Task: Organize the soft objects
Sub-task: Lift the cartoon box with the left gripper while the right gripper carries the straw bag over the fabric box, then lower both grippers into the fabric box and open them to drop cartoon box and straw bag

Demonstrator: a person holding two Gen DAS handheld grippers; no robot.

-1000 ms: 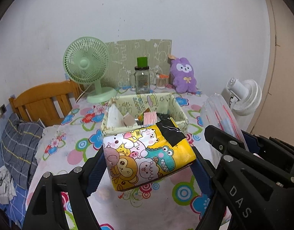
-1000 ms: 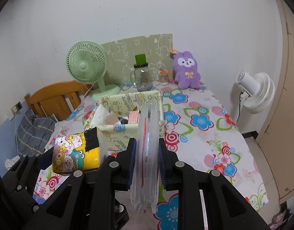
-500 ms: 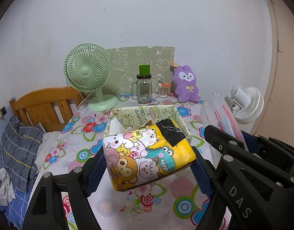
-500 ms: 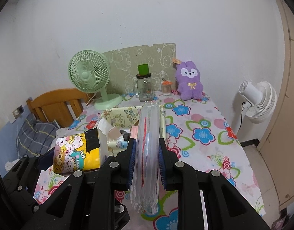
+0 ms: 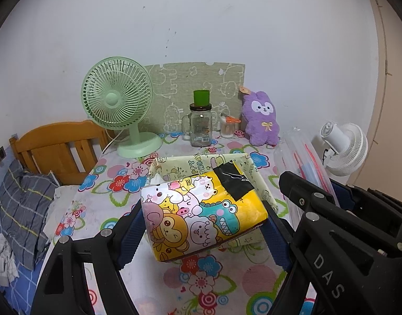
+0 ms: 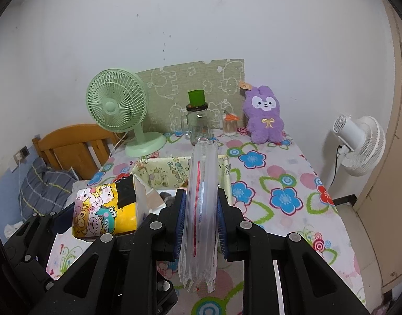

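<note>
Your left gripper [image 5: 203, 225] clamped the yellow cartoon-animal tissue pack [image 5: 201, 212], held in the air at the near edge of the fabric bin [image 5: 264, 191]; black tape patch at the pack's 1 o'clock. "DAS" read on the gripper body at 4 o'clock. Your right gripper [image 6: 201, 220] pinched a clear plastic bag [image 6: 202, 204] upright, red zip line visible. Bin print too blurred to read. Purple plush bunny [image 6: 265, 115] sat at 1 o'clock by the wall.

left gripper [image 5: 203, 225] | tissue pack [image 5: 201, 210] carried forward over storage box [image 5: 256, 181]; right gripper [image 6: 201, 220] | advanced alongside
</note>
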